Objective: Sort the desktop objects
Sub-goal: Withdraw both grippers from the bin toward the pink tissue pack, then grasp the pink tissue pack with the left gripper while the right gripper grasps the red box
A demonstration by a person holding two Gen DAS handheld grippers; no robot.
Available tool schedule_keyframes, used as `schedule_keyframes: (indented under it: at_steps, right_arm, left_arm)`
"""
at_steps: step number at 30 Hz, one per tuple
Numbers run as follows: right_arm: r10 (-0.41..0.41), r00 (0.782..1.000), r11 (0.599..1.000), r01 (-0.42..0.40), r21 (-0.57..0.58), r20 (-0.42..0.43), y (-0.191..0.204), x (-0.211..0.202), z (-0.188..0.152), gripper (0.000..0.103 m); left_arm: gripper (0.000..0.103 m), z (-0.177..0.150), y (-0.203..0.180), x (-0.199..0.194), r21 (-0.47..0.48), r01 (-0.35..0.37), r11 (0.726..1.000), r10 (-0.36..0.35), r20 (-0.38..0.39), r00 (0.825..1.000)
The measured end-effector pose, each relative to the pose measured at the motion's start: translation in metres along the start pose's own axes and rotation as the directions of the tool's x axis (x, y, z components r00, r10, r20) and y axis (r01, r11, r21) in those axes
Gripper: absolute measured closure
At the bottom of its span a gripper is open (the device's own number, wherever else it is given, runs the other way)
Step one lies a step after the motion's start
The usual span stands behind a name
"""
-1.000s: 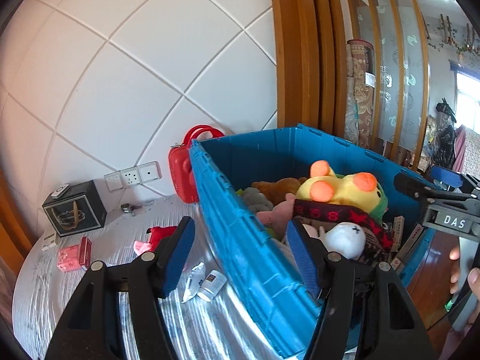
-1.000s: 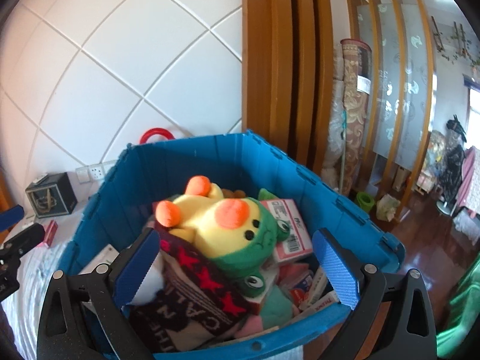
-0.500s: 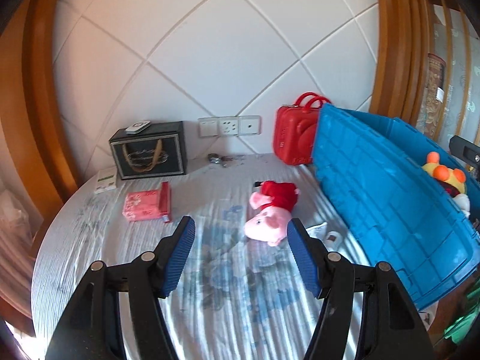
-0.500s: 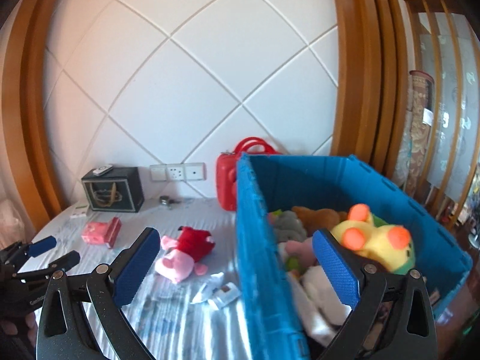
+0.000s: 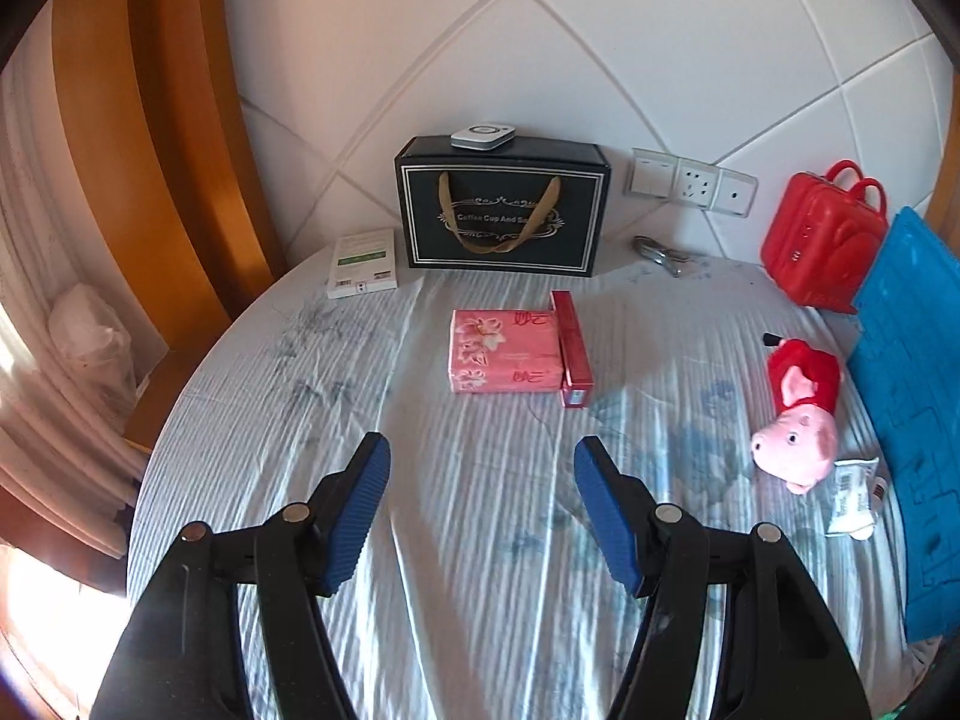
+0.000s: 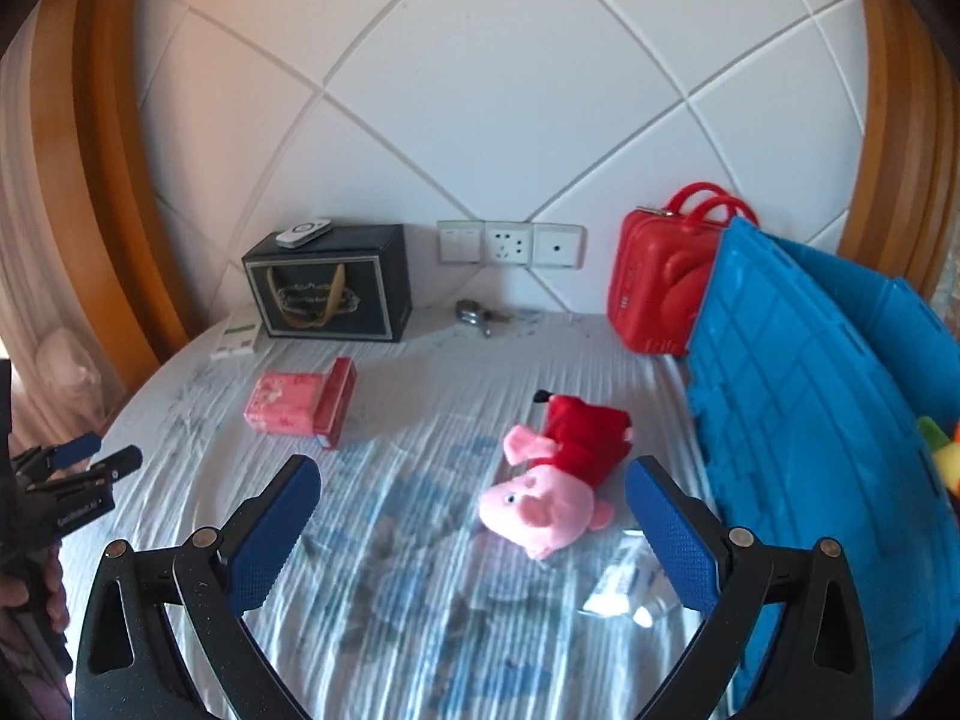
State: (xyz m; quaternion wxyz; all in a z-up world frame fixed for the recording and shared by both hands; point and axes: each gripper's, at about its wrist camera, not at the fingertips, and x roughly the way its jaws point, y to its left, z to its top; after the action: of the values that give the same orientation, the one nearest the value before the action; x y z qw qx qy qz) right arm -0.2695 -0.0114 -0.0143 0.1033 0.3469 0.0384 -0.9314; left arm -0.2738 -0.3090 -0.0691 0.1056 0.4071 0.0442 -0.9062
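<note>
My left gripper [image 5: 482, 462] hangs open and empty over the striped cloth, short of a pink tissue pack [image 5: 506, 350] with a slim red box [image 5: 573, 348] against its right side. My right gripper [image 6: 472, 483] is open too, nothing between its fingers; a pink pig plush in red [image 6: 555, 474] lies just ahead between its tips. That plush [image 5: 801, 411] sits far right in the left wrist view. The tissue pack [image 6: 282, 402] and red box [image 6: 336, 402] lie to the left in the right wrist view. The left gripper [image 6: 72, 468] shows at that view's left edge.
A blue crate [image 6: 810, 420] full of toys stands at the right, a red toy case [image 6: 666, 282] behind it. A black gift box [image 5: 501, 210], a white-green carton [image 5: 365, 263] and keys [image 5: 663, 253] line the wall. Small white packets [image 5: 852, 495] lie by the crate. The table edge curves at left.
Both grippers have swung left, away from over the blue crate, and now face the tabletop with the tissue pack and pig plush. Both stayed open and empty.
</note>
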Motion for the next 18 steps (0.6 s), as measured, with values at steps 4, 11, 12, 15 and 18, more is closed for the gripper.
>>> schedule_keyframes:
  at_steps: [4, 11, 12, 15, 18]
  right_arm:
    - [0.034, 0.996, 0.999, -0.035, -0.012, -0.079, 0.022, 0.067, 0.010, 0.000]
    - [0.040, 0.978, 0.998, -0.047, -0.030, -0.204, 0.037, 0.187, 0.020, 0.000]
    - [0.037, 0.976, 0.999, -0.045, -0.031, -0.216, 0.037, 0.201, 0.021, 0.000]
    - [0.030, 0.969, 0.999, -0.039, -0.032, -0.246, 0.036, 0.239, 0.020, 0.000]
    - [0.028, 0.961, 0.999, -0.035, -0.021, -0.274, 0.035, 0.270, 0.019, 0.000]
  left_arm:
    - [0.040, 0.021, 0.006, 0.059, -0.018, 0.010, 1.000, -0.011, -0.047, 0.999]
    - [0.040, 0.052, -0.026, 0.184, -0.018, 0.079, 0.997, -0.080, -0.122, 0.989]
    - [0.040, 0.056, -0.032, 0.200, -0.015, 0.089, 0.996, -0.090, -0.129, 0.988]
    - [0.040, 0.064, -0.052, 0.245, 0.010, 0.119, 0.993, -0.116, -0.168, 0.979]
    - [0.038, 0.057, -0.061, 0.259, 0.101, 0.044, 0.994, -0.031, -0.126, 0.992]
